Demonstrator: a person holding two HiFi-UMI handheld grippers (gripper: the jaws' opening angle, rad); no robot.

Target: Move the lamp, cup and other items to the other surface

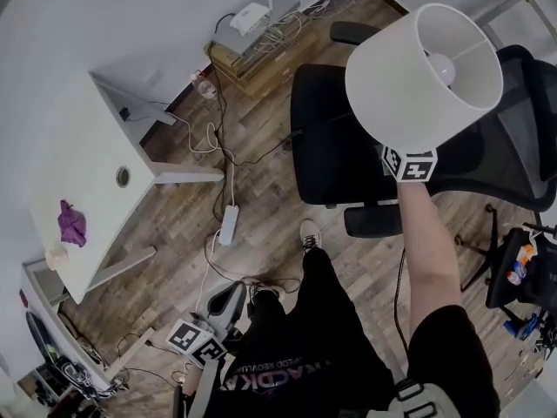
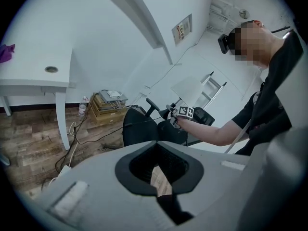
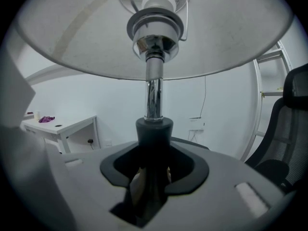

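Head view
- Lamp [image 1: 424,77]: up in the air over the chair [image 1: 335,155], tipped so the shade's open end and bulb face the cam; well apart from the desk [image 1: 87,129].
- R gripper [image 1: 407,162]: just under the shade, only its marker cube shows; arm stretched out fwd.
- L gripper [image 1: 224,307]: low by the person's leg, over the wood floor [image 1: 270,190], carrying nothing.
- Desk: white, far left; purple cloth [image 1: 71,223] on it, a small pale item [image 1: 57,256] near the cloth, can't tell what it is.
- Floor: power strip [image 1: 229,225] w/ cables between desk and chair.

L gripper view
- Jaws: a little apart, nothing between them.
- Ahead: chair, then R gripper w/ lamp shade above it, held off the floor.
- Left side: desk w/ cloth at the pic's edge; stack of boxes [image 2: 108,102] against the wall.

R gripper view
- Jaws: clamped on the lamp's black lower stem, a tan pad each side.
- Lamp: chrome stem rises straight to the socket; shade fills the top.
- Bkgd: desk and cloth low left, chair at right edge.
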